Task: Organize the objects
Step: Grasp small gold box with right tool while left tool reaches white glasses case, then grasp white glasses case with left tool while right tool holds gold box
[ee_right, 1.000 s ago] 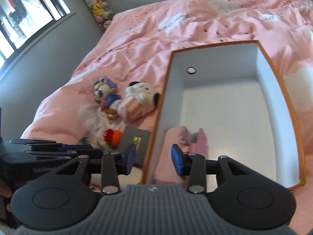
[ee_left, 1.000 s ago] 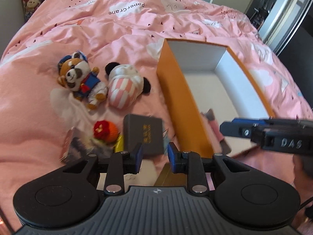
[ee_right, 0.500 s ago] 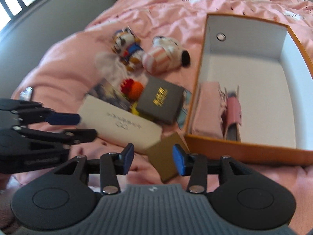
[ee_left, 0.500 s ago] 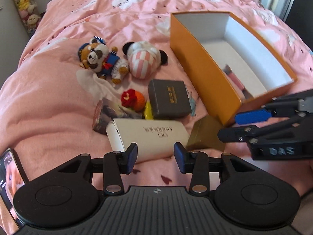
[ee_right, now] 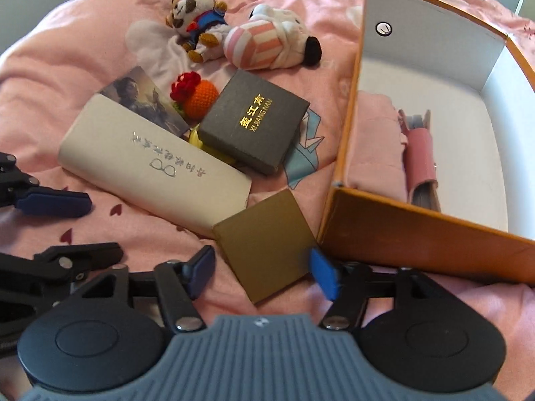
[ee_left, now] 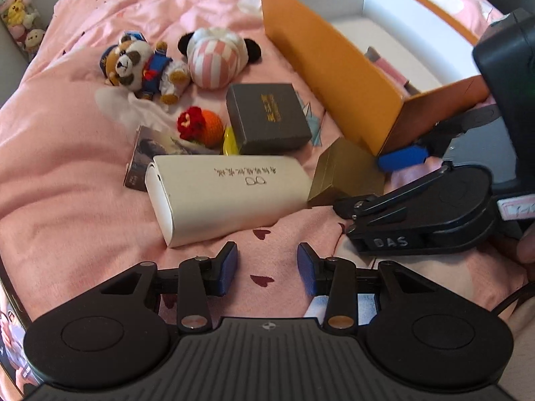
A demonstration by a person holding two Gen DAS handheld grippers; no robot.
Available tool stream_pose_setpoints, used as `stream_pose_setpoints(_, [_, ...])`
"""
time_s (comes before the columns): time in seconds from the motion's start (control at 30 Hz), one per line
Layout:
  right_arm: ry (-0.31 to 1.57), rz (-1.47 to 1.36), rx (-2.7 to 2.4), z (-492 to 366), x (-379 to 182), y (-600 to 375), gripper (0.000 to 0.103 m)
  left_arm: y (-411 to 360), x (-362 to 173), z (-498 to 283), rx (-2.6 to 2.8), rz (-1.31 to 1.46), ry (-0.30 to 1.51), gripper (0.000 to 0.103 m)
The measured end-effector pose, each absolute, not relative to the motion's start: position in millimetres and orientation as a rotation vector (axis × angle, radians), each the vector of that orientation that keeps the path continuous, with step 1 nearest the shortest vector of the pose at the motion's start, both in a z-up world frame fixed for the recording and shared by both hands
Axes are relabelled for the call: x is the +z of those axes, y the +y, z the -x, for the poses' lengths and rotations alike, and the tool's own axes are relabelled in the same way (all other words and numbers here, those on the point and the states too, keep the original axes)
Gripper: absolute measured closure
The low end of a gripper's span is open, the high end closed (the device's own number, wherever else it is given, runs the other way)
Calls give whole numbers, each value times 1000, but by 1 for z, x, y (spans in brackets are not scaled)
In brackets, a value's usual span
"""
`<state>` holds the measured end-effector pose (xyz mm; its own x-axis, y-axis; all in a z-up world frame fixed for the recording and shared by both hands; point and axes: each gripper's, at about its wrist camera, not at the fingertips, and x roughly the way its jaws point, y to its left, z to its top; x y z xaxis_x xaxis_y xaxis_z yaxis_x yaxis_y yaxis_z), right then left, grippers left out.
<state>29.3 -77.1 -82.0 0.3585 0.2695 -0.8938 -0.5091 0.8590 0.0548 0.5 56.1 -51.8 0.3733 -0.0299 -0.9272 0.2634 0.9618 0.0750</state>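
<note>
We're straddling the gold box w/ right gripper, jaws just opening, nothing gripped; box dead ahead, left gripper farther, unclenched.

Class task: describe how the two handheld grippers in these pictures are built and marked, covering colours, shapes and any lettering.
Both are black plastic. The left gripper and right gripper each have two round discs, a ribbed grey base, silver rivets and blue finger pads. Raised letters "DAS" mark the side of the right one.
</note>
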Motion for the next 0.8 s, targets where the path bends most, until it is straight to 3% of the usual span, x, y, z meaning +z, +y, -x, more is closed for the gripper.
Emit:
stream_pose_setpoints(0.17, [1112,266,481,-33,-96,-67,21,56,-56,-2,-181,-234,1208,56])
stream_pose_setpoints(0.27, [1129,252,453,-39,-107,-64,20,56,-58,-3,-177,-222,1213,56])
stream_pose_setpoints(0.33, [1165,222,437,-45,-117,-65,25,56,-59,-3,-176,-220,1208,56])
stream_pose_setpoints(0.4, [1189,188,437,-48,-120,-68,40,56,-58,-2,-183,-221,1196,56])
stream_pose_setpoints(0.5, [1189,164,434,-47,-112,-75,49,57,-53,2,-212,-240,1159,56])
stream_pose_setpoints(0.8, [1228,69,495,-40,-68,-113,56,43,-32,11,-323,-513,1019,58])
